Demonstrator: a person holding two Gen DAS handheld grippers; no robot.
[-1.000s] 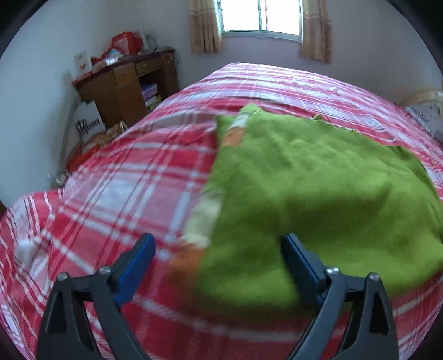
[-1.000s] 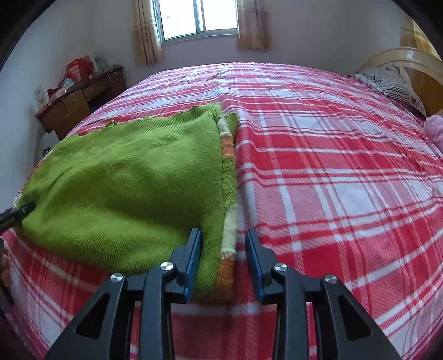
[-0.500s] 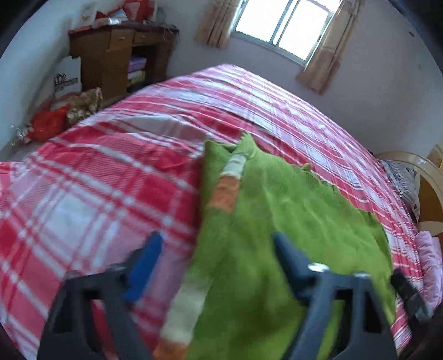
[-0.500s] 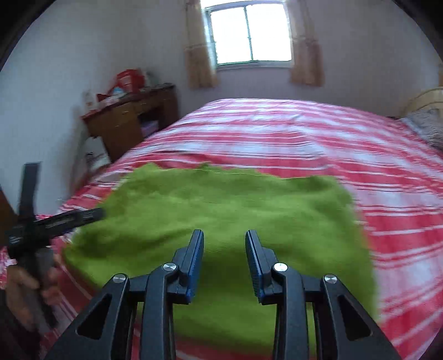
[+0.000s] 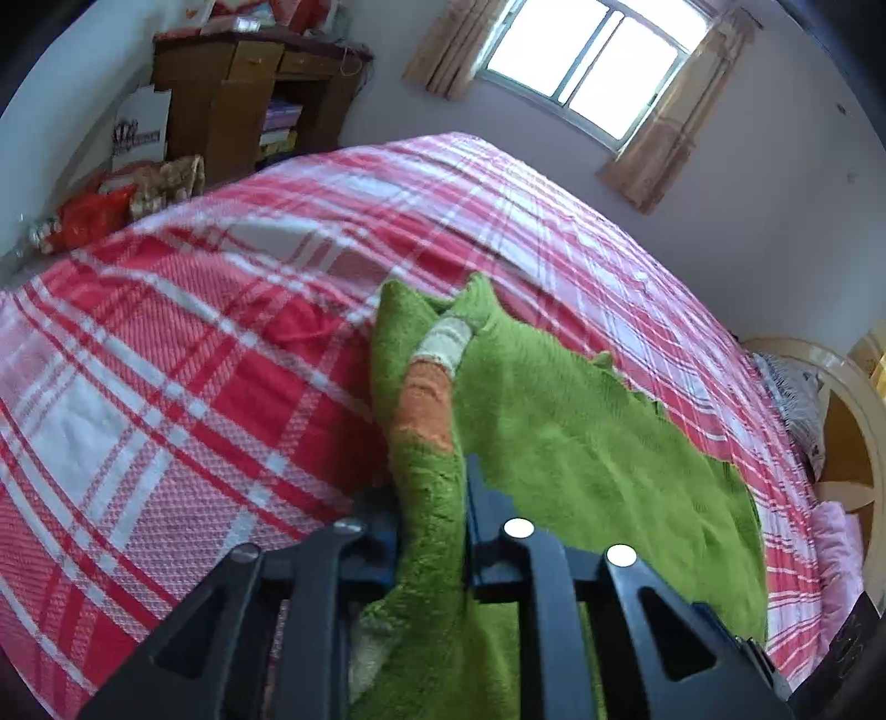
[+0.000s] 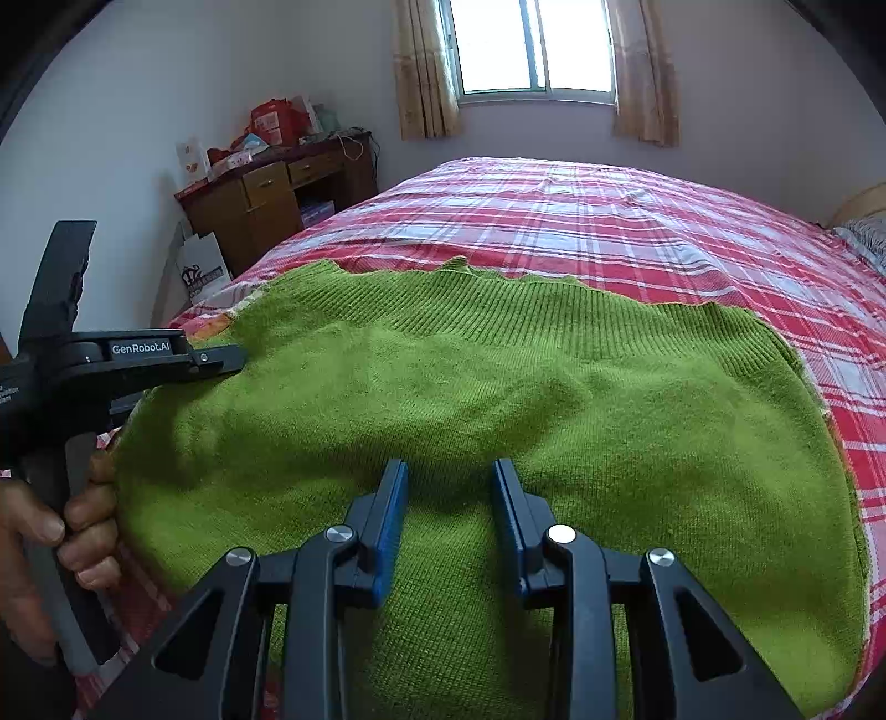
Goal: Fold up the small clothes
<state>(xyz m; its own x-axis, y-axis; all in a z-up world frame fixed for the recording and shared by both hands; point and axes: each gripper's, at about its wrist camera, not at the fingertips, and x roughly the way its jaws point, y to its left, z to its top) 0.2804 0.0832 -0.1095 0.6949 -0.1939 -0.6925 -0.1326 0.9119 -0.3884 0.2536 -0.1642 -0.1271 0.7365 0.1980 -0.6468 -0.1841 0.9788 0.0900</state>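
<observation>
A green knitted sweater (image 5: pixel 581 443) lies spread on the red plaid bed (image 5: pixel 166 360). Its left edge carries a folded-in sleeve with an orange and white striped cuff (image 5: pixel 429 396). My left gripper (image 5: pixel 432 493) is closing its jaws on that left edge, and a ridge of green knit is pinched up between them. In the right wrist view the sweater (image 6: pixel 498 387) fills the foreground and the left gripper (image 6: pixel 221 357) reaches its left side, held by a person's hand (image 6: pixel 55 526). My right gripper (image 6: pixel 448 476) hovers over the sweater's near middle, jaws apart, nothing between them.
A wooden desk (image 6: pixel 277 188) with clutter on top stands by the wall left of the bed, with a white paper bag (image 6: pixel 202 268) beside it. A wooden headboard (image 5: pixel 853 443) and pink bedding (image 5: pixel 836 548) lie at the right. A curtained window (image 6: pixel 531 50) is behind.
The left gripper's jaws went from wide open to nearly together, gathering the sweater's left edge. The right gripper swung from the sweater's right edge to over its middle, its gap unchanged.
</observation>
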